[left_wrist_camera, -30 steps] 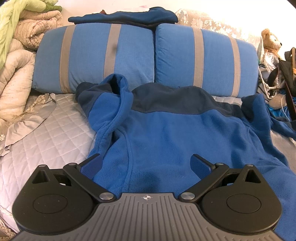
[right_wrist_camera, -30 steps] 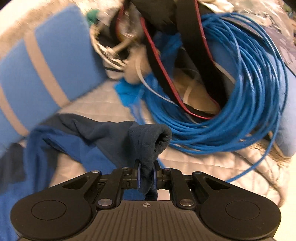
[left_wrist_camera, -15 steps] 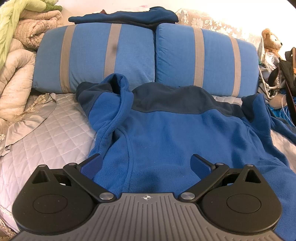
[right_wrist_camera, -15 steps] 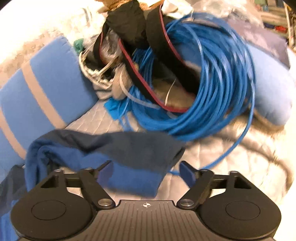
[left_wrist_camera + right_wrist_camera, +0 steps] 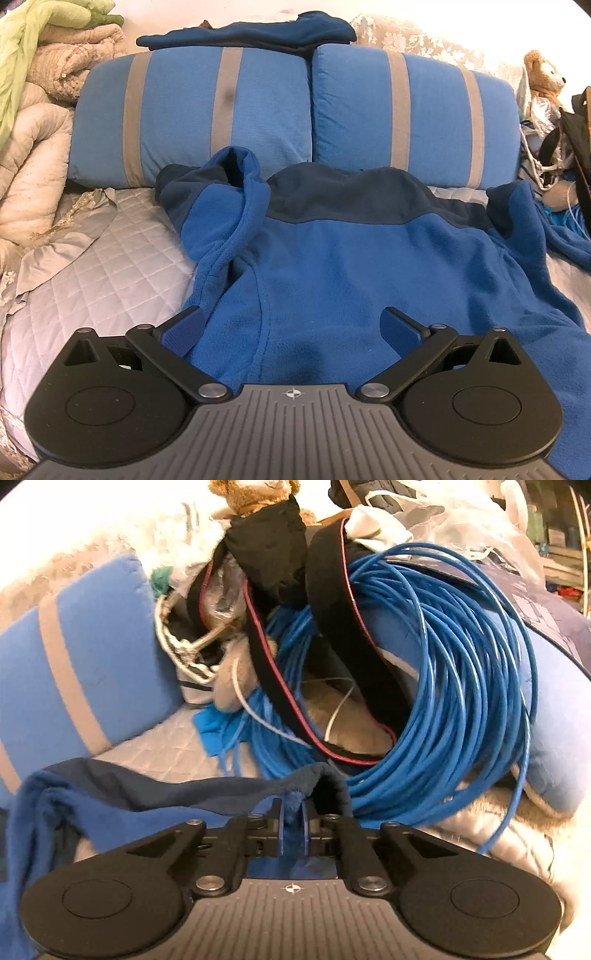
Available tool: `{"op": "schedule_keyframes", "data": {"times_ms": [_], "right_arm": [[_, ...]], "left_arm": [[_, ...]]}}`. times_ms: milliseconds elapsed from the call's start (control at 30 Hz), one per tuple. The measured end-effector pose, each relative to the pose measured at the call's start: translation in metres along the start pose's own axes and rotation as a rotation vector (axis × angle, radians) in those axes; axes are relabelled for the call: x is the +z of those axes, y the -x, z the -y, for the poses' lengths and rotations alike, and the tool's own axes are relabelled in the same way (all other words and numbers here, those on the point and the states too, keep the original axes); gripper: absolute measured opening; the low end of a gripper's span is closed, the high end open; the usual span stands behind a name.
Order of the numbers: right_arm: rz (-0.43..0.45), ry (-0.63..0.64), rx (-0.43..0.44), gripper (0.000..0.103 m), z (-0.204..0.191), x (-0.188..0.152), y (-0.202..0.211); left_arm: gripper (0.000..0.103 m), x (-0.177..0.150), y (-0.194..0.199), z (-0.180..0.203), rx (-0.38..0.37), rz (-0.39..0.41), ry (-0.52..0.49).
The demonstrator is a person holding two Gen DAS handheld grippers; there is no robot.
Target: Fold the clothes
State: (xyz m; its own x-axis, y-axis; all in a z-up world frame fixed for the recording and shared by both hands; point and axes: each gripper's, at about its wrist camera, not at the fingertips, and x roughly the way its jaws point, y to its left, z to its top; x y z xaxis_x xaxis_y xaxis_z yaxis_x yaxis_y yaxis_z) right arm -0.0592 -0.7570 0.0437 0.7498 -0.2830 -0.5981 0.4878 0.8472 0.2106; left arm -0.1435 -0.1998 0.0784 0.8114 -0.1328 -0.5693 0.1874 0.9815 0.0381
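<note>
Fleece sleeve (image 5: 177, 786) pinched by right gripper (image 5: 291, 829).

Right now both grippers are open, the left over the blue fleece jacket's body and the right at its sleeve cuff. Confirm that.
Not quite. The left gripper is open over the blue fleece jacket, but the right gripper is shut on the sleeve cuff, not open. The right wrist view shows its fingers pinching the fabric, beside the coil of blue cable.
</note>
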Motion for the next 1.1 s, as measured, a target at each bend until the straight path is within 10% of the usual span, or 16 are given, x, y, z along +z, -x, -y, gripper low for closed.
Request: {"op": "schedule_keyframes", "data": {"times_ms": [200,267,367,633,1100], "right_arm": [[-0.057,0.003,-0.03,0.022,0.002,-0.005,-0.025],[-0.052,-0.012,-0.016,0.056,0.001,-0.005,-0.018],[-0.051,-0.071,-0.009,0.077,0.003,-0.01,-0.005],[-0.136,-0.276,0.036,0.075,0.008,-0.03,0.014],[-0.152,-0.641,0.032,0.031,0.018,-0.054,0.002]], "left_arm": [[0.103,0.0,0.0,-0.001,-0.003,-0.001,0.005],[0.103,0.0,0.0,-0.001,-0.004,-0.001,0.007],[0.103,0.0,-0.001,-0.002,-0.007,0.0,0.01],[0.103,-0.001,-0.001,-0.003,-0.013,0.002,0.011],[0.103,-0.001,0.0,-0.002,-0.01,0.002,0.013]]}}
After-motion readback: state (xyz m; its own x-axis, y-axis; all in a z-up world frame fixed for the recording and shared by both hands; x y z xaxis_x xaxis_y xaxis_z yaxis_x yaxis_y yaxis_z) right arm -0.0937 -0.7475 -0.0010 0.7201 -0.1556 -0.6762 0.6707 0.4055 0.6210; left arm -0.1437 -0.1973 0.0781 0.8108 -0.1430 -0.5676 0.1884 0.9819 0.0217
